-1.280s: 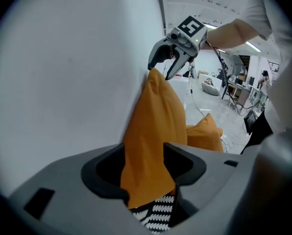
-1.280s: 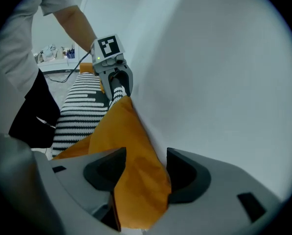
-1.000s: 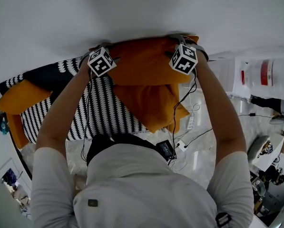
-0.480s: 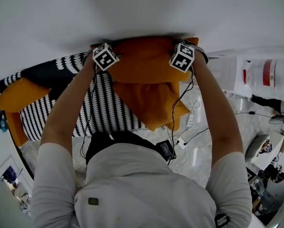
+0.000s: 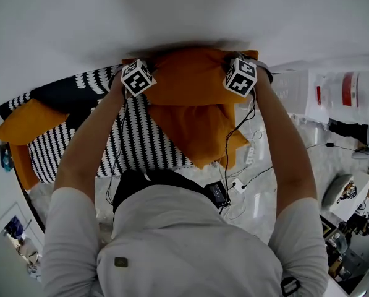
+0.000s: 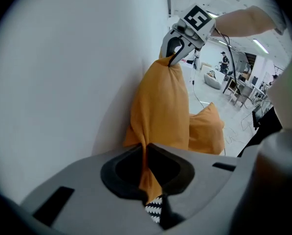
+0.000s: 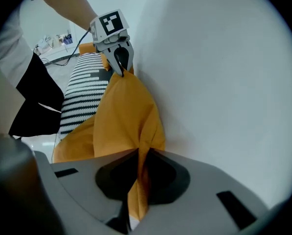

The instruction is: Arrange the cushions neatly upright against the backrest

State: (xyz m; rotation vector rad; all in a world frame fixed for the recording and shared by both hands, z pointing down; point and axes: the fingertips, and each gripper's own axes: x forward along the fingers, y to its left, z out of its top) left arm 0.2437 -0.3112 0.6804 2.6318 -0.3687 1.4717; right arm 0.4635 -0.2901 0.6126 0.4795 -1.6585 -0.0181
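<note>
An orange cushion [image 5: 187,76] stands upright against the white wall above the striped sofa [image 5: 141,144]. My left gripper [image 6: 146,168] is closing on its left top corner, with orange fabric pinched between the jaws. My right gripper [image 7: 138,177] is closing on the other top corner, also with fabric pinched. Each gripper view shows the opposite one across the cushion: the right gripper [image 6: 174,58] and the left gripper [image 7: 120,68]. A second orange cushion [image 5: 196,129] lies flat in front of the held one. A third orange cushion [image 5: 26,122] lies at the sofa's left end.
A black cushion [image 5: 67,96] lies on the sofa between the left orange cushion and my left arm. Cables and a power strip [image 5: 249,156] lie on the floor by the sofa's right end. White boxes [image 5: 332,98] stand further right.
Both grippers have crept a little toward the wall and sit at the cushion's top corners. The held cushion has barely shifted.
</note>
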